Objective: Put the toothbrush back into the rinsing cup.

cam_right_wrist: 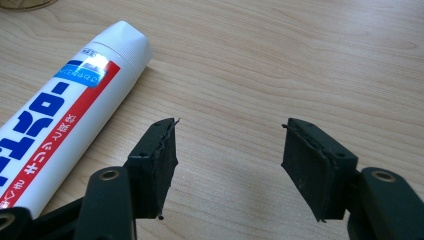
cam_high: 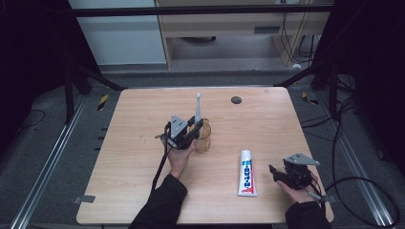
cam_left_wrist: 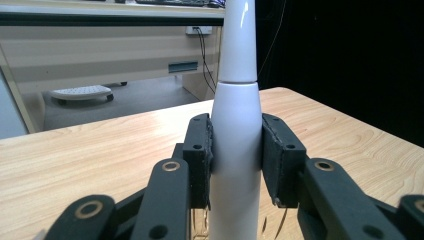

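Holding a tall white electric-toothbrush handle (cam_high: 197, 110) upright, the left gripper (cam_high: 190, 135) has its pads (cam_left_wrist: 200, 160) clamped on the fat lower body, as the left gripper view shows. From the high view the brush foot sits at or just inside a clear amber plastic cup (cam_high: 204, 137) near the middle of the light wooden worktop (cam_high: 133, 157); how deep it sits I cannot tell.

Right gripper (cam_high: 276, 172) rests low at the near right edge, jaws standing apart with nothing between them. Just beside it lies a white toothpaste tube with blue and red print (cam_high: 246, 172), flat, cap pointing away from the person.

Risks, as I judge them:
- Cup is light and nothing steadies it. Any sideways drag from the brush against the rim could tip or skate it.
- Brush is top-heavy and narrow. Let go before the foot is settled on the cup floor, it would likely lean hard on the rim and carry the cup over.
- Glossy, tapering body: the grip sits on a curve, so a slack squeeze may let it slide down or twist between the pads.
- Trailing cable from the left gripper runs close behind; a tug there could nudge the wrist.
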`<state>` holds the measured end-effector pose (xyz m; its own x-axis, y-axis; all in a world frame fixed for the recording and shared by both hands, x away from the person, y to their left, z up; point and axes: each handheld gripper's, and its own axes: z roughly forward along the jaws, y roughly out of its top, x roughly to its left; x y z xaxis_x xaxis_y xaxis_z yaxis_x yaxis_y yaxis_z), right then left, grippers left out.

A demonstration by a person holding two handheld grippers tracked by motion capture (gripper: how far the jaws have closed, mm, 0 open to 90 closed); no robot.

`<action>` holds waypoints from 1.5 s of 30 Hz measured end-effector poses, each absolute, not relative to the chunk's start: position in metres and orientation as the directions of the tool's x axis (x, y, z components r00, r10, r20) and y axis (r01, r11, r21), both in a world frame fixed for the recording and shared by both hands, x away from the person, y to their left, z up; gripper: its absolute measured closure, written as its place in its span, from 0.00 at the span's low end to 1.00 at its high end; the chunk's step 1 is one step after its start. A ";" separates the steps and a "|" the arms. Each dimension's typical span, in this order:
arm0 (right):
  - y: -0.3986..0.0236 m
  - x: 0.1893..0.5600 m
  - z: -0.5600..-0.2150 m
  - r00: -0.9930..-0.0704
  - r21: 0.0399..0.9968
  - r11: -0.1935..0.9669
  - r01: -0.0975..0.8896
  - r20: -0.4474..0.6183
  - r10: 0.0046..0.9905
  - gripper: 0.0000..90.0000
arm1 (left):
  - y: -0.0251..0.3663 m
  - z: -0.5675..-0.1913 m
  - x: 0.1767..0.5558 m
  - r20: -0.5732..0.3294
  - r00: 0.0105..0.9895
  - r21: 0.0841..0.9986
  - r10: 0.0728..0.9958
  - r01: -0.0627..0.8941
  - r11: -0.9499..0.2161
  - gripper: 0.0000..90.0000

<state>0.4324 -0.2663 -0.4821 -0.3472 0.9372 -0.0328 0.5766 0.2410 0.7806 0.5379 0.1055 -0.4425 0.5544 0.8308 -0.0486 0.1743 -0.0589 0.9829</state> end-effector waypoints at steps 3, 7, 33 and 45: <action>-0.266 0.432 -0.482 -0.347 0.781 0.241 0.576 -0.034 0.937 0.42 | 0.105 -0.446 0.537 -0.050 0.554 0.982 0.831 0.179 -0.060 0.74; -0.266 0.432 -0.482 -0.344 0.781 0.238 0.578 -0.032 0.938 0.42 | 0.106 -0.450 0.535 -0.047 0.554 0.981 0.831 0.181 -0.064 0.74; -0.266 0.432 -0.482 -0.344 0.779 0.238 0.580 -0.031 0.939 0.42 | 0.108 -0.459 0.530 -0.051 0.547 0.984 0.836 0.171 -0.053 0.50; -0.266 0.432 -0.481 -0.343 0.781 0.239 0.577 -0.033 0.939 0.42 | 0.111 -0.458 0.531 -0.050 0.531 0.978 0.846 0.198 -0.067 0.47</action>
